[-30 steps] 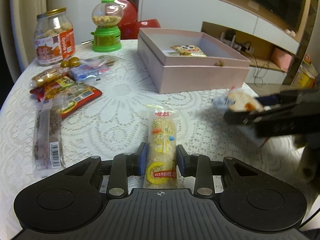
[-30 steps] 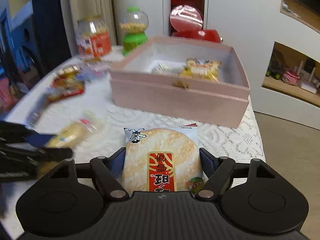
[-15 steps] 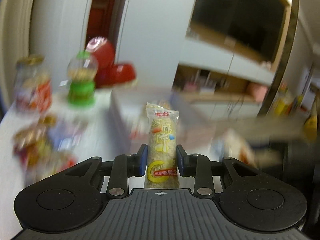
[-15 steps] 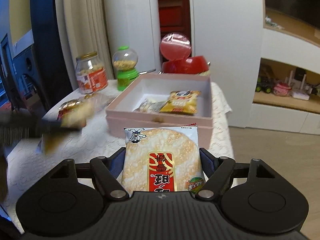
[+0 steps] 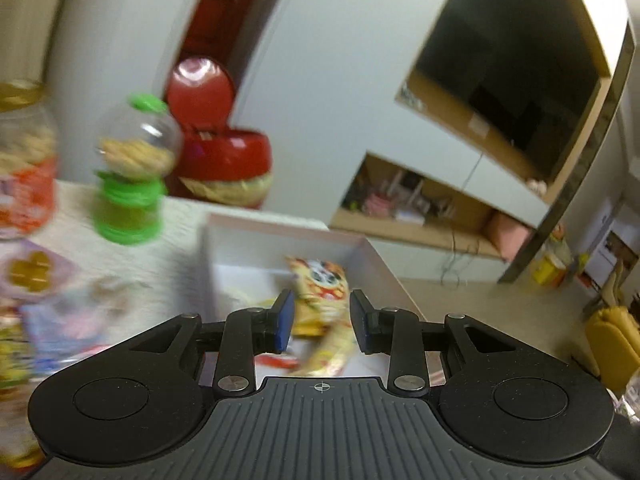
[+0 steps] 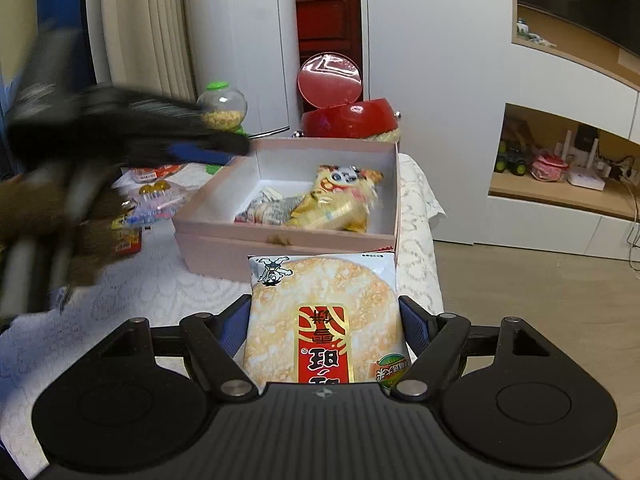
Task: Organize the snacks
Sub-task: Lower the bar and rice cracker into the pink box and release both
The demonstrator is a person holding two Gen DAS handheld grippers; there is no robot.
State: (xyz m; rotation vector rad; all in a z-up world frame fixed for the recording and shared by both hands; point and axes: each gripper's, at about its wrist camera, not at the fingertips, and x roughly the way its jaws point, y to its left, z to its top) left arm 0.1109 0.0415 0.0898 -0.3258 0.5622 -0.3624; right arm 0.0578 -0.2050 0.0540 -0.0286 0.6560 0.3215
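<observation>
Snacks sit in three places: some in the pink box (image 6: 224, 248), some loose on the bench (image 6: 160, 292), and one in a grip.

The right gripper (image 6: 323, 320) has its jaws wide and closed on the two side edges of a round rice cracker packet (image 6: 320, 292). The packet is held flat in the air, short of the box's near wall, with its printed face up.

The left gripper (image 5: 321, 316) has its jaws only a little apart, with no packet clamped between the blue pads. Just below them a long yellow packet (image 5: 328, 352) slants down inside the box. It is too blurred to tell whether it touches the right pad. In the right wrist view this gripper is a dark smear above the box's far left corner.

Inside the box a yellow cartoon-print packet (image 6: 340, 200) lies near the middle, with a pale striped packet (image 6: 268, 210) touching it on the left.

Left of the box, several small packets (image 6: 156, 196) lie scattered on the lace cloth. Behind the box's left corner stands a green candy dispenser (image 5: 132, 176) with a clear globe. A labelled jar (image 5: 20, 160) with a gold lid stands further left of the box. Behind the box's far wall a red round container (image 6: 348, 116) stands with its lid tipped up.
</observation>
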